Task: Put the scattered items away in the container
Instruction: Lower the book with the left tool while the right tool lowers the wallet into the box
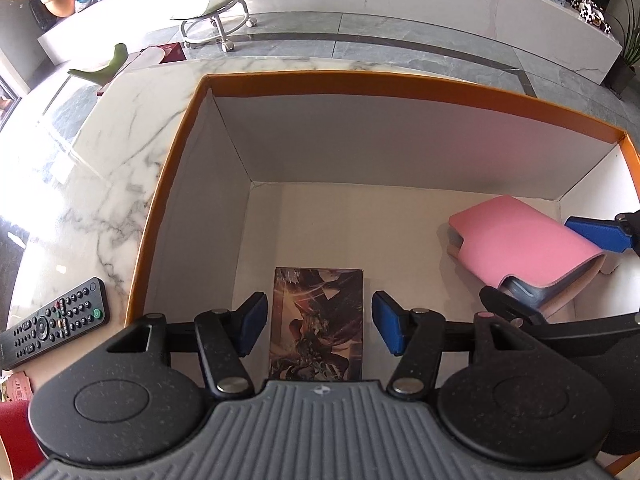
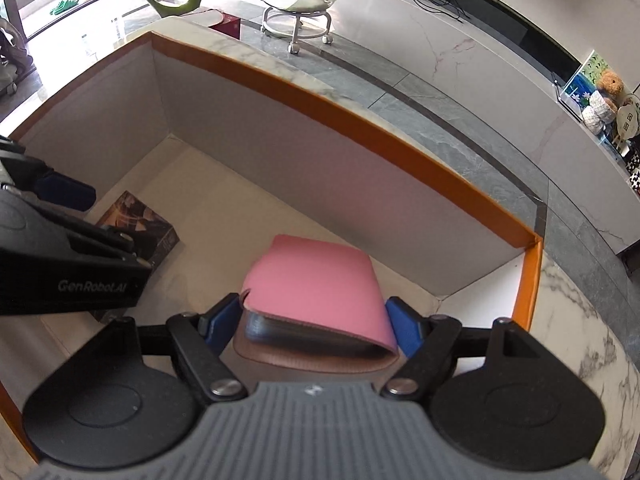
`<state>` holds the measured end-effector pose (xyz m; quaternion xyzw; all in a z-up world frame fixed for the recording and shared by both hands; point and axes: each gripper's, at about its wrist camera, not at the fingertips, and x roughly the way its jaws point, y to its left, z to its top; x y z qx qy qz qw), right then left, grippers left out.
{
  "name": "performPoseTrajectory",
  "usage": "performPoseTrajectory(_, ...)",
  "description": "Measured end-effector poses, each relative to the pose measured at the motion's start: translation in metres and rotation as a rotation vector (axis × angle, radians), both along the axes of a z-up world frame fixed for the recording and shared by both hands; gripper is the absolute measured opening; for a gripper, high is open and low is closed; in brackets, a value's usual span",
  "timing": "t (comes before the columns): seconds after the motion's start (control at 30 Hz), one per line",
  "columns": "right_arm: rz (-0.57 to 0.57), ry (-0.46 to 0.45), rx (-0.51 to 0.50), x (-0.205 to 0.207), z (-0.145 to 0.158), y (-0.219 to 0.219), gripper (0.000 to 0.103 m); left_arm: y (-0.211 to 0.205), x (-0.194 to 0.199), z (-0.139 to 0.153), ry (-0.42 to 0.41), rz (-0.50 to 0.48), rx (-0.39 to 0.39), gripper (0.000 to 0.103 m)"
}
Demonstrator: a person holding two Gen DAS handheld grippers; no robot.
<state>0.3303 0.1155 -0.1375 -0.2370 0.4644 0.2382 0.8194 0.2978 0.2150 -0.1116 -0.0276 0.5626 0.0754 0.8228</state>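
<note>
An orange-rimmed cardboard box (image 1: 360, 84) with white inner walls stands on the marble table. A dark printed card box (image 1: 318, 322) lies on its floor. My left gripper (image 1: 319, 322) is open, its blue pads on either side of the card box and apart from it. A pink case (image 2: 316, 284) lies in the box's right part, also in the left wrist view (image 1: 520, 236). My right gripper (image 2: 314, 322) has its blue pads against both sides of the pink case. The card box also shows in the right wrist view (image 2: 138, 220).
A black remote control (image 1: 54, 322) lies on the marble table (image 1: 100, 168) left of the box. A red item (image 1: 14, 424) sits at the near left edge. A wheeled stool (image 1: 216, 12) and a green bird figure (image 1: 106, 66) stand beyond the table.
</note>
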Motion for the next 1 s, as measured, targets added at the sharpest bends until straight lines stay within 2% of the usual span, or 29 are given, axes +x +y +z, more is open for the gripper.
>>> performPoseTrajectory(0.1,0.007,0.038,0.000,0.003,-0.002,-0.002,0.080,0.006,-0.003,0.005,-0.025,0.025,-0.039,0.068)
performPoseTrajectory(0.43,0.042,0.192,0.096,0.007,0.003,-0.016,0.081,0.010,-0.021,0.018,-0.080,0.061,-0.057,0.069)
performPoseTrajectory(0.57,0.036,0.216,0.134,0.006,0.010,-0.022,0.086,0.009,-0.025,0.020,-0.085,0.057,-0.047,0.069)
performPoseTrajectory(0.7,0.013,0.204,0.128,0.008,0.016,-0.024,0.086,0.010,-0.029,0.022,-0.098,0.065,-0.051,0.069)
performPoseTrajectory(0.73,0.006,0.202,0.114,0.010,0.014,-0.022,0.083,0.010,-0.030,0.023,-0.102,0.066,-0.050,0.069)
performPoseTrajectory(0.83,-0.014,0.196,0.071,0.017,0.009,-0.018,0.066,0.009,-0.031,0.023,-0.111,0.065,-0.034,0.069)
performPoseTrajectory(0.9,-0.028,0.208,0.047,0.021,0.003,-0.017,0.066,0.009,-0.032,0.023,-0.114,0.064,-0.032,0.069)
performPoseTrajectory(1.0,-0.039,0.189,-0.019,0.022,-0.004,-0.014,0.057,0.011,-0.033,0.025,-0.129,0.076,-0.003,0.069)
